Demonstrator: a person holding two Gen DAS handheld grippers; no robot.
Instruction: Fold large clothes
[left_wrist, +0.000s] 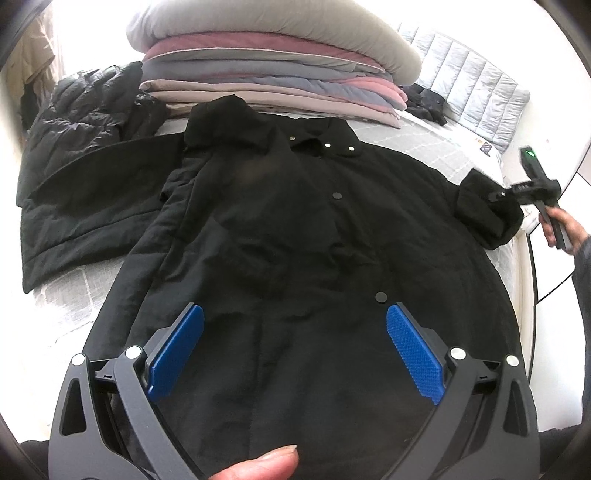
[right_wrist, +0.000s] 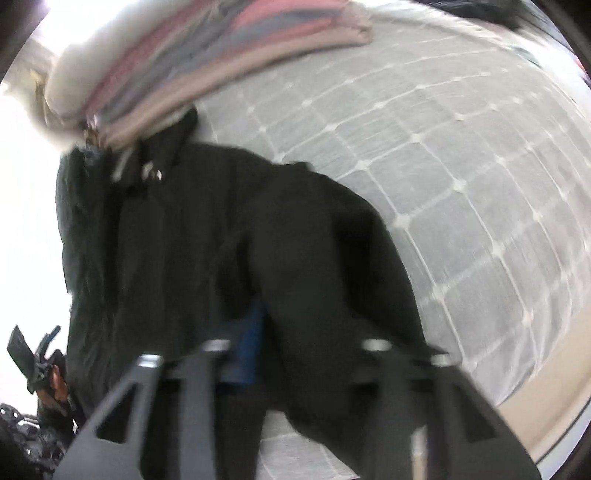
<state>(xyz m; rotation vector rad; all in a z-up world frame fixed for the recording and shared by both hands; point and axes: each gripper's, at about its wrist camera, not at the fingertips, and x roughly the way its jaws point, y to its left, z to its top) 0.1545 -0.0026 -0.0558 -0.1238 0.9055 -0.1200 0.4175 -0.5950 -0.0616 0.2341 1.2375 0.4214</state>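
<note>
The left gripper (left_wrist: 295, 325) hovers with its jaws spread wide over the lower front of the black coat (left_wrist: 295, 229), touching nothing, its blue pads (left_wrist: 413, 354) apart on either side of the placket. The right gripper (right_wrist: 295, 354) has its jaws nearly together with the coat's sleeve cuff (left_wrist: 484, 214) bunched between them, though blur hides how firmly they pinch. Beyond both jaws the coat lies flat, front up, on the quilted bed (right_wrist: 461, 177), its collar toward a stack of folded bedding (left_wrist: 266, 74), a second dark jacket (left_wrist: 85, 158) beside it.
</note>
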